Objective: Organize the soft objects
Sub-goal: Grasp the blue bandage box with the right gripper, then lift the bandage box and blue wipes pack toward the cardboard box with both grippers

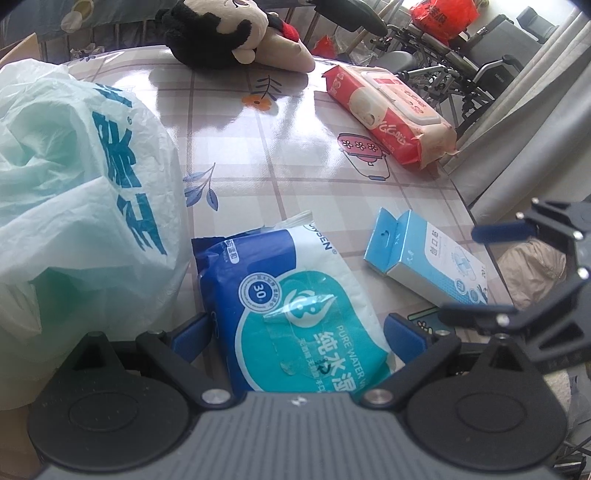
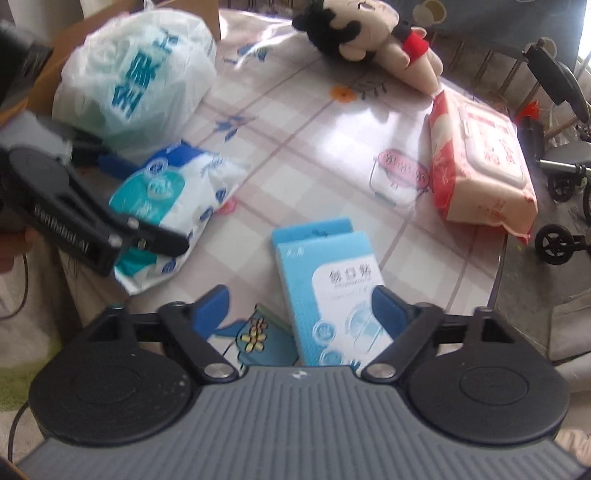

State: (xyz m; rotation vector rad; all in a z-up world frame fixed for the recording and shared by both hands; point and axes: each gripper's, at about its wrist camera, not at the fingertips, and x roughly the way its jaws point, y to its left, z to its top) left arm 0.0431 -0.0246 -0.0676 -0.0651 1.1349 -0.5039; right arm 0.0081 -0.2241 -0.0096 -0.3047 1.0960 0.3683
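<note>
Your table has a glossy checked cloth with flower prints. Biggest item: white plastic bag with blue characters, bulging, on the far-left side, just beside the blue pack. Plush doll, black hair, red cuff, lies on its side at the far edge. Red wipes pack lies flat, long axis running diagonally along the right edge, lid up. Blue-and-teal wipes pack, crinkled, "30" badge, long axis pointing away from your left gripper; its fingers straddle it, spread wide, not squeezing. Light-blue box lies flat, hang-tab end pointing away from you, long axis roughly in line with your right gripper; jaws wide open, right pad at the box edge, contact unclear
</note>
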